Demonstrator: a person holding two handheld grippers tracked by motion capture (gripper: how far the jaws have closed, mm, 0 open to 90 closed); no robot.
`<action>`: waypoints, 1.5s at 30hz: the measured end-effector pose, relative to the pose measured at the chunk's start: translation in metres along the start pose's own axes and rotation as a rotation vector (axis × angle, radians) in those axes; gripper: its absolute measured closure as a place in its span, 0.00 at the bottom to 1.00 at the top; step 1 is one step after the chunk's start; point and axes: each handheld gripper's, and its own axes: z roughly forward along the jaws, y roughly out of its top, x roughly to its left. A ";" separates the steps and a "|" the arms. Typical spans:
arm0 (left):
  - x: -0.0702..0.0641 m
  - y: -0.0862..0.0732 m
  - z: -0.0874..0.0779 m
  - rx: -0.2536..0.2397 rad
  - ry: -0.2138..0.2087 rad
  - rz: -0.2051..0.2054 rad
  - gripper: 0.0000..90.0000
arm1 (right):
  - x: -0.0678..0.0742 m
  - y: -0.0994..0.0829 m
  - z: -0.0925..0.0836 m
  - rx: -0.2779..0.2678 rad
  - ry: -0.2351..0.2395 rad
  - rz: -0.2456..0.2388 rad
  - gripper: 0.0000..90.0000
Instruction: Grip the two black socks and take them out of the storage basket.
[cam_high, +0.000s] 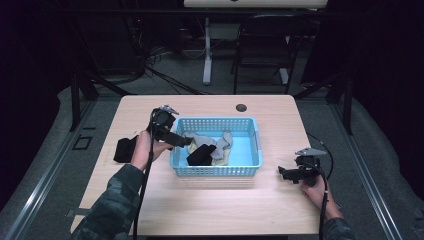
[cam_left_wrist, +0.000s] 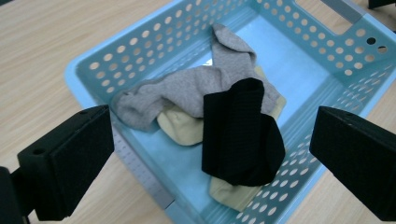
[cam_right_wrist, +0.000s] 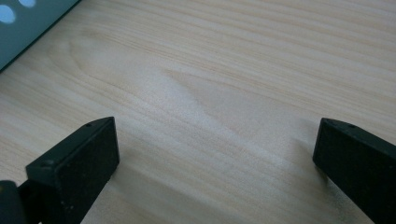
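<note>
Lying at far left: a black cloth item (cam_high: 124, 149) on the bench (cam_high: 210, 210), just beside the person's left hand (cam_high: 142, 150); too dark to tell what kind of garment it is.
Left forearm: camouflage sleeve (cam_high: 112, 205) comes in from the bottom edge, hand wrapped round the left gripper's body.
Left gripper (cam_high: 186, 142): held over the left rim of the basket, pointing into it; cable (cam_high: 145, 195) trails down along the forearm.
Left fingers (cam_left_wrist: 70, 163): spread wide, nothing between them; in the left gripper view they frame the basket contents from above.
Basket (cam_high: 255, 150): light blue plastic, perforated walls, rectangular, near the middle of the bench.
Grey sock (cam_left_wrist: 187, 88): draped across the basket floor, one end against the near-left wall, the other reaching toward the middle.
Black sock (cam_left_wrist: 240, 135): folded, standing up in a loose hump, resting on top of the grey sock and the cream piece.
Cream sock (cam_left_wrist: 182, 126): lowest in the pile, showing beneath the grey one and again under the black one's lower edge.
Bench hole (cam_high: 241, 107): small dark round grommet behind the basket.
Right gripper (cam_high: 284, 172): low over bare bench, well apart from the basket's right wall, held in the right hand (cam_high: 315, 187).
Right fingers (cam_right_wrist: 79, 163): spread wide, empty; wood grain between them, a corner of the basket at the upper left of the right gripper view.
</note>
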 end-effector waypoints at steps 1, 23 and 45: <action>-0.003 0.003 0.007 0.017 -0.016 0.005 0.00 | 0.000 0.000 0.000 0.000 0.000 0.000 0.00; -0.018 0.005 0.075 0.225 -0.078 0.016 0.25 | 0.000 0.000 0.000 0.001 -0.001 -0.002 0.00; -0.022 0.003 0.072 0.240 -0.077 0.065 0.88 | 0.000 0.000 0.000 -0.001 0.004 -0.003 0.00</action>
